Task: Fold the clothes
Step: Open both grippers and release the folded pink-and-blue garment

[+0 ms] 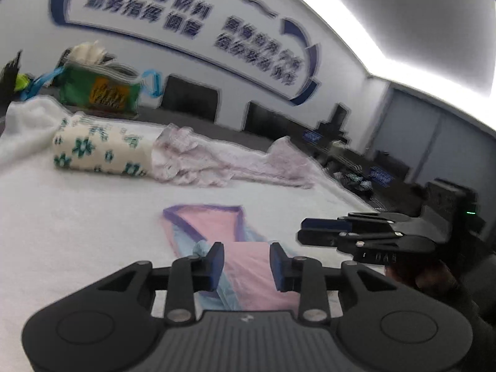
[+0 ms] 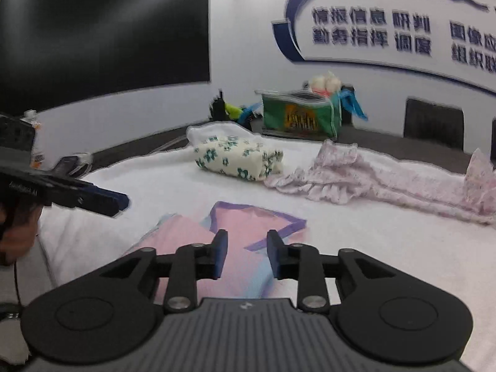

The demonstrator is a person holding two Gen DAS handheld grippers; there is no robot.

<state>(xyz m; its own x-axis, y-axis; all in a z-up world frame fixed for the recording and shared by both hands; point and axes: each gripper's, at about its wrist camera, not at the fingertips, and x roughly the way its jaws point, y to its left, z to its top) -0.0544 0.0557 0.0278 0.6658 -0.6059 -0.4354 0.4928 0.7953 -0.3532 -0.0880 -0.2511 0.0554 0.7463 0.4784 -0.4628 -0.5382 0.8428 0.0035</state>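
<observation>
A small pink garment with purple trim and pale blue parts point(image 1: 217, 229) point(image 2: 248, 226) lies flat on the white cloth-covered table point(image 1: 77, 217), close in front of me. My left gripper point(image 1: 246, 263) hovers over its near end, open, nothing between the fingers. My right gripper point(image 2: 247, 254) is open too, above the same garment. Each gripper shows in the other's view: the right one point(image 1: 322, 232) at the right, the left one point(image 2: 105, 201) at the left. Farther back lie a folded cream bundle with green flowers point(image 1: 99, 152) point(image 2: 235, 158) and a rumpled pale pink frilled garment point(image 1: 235, 161) point(image 2: 372, 179).
A green bag point(image 1: 99, 90) point(image 2: 300, 117) stuffed with items stands at the table's far edge, with blue straps. Dark chairs point(image 2: 434, 124) line the wall under blue lettering. A large black screen point(image 2: 102, 37) hangs at the left. A person's hand point(image 2: 15, 232) holds the left gripper.
</observation>
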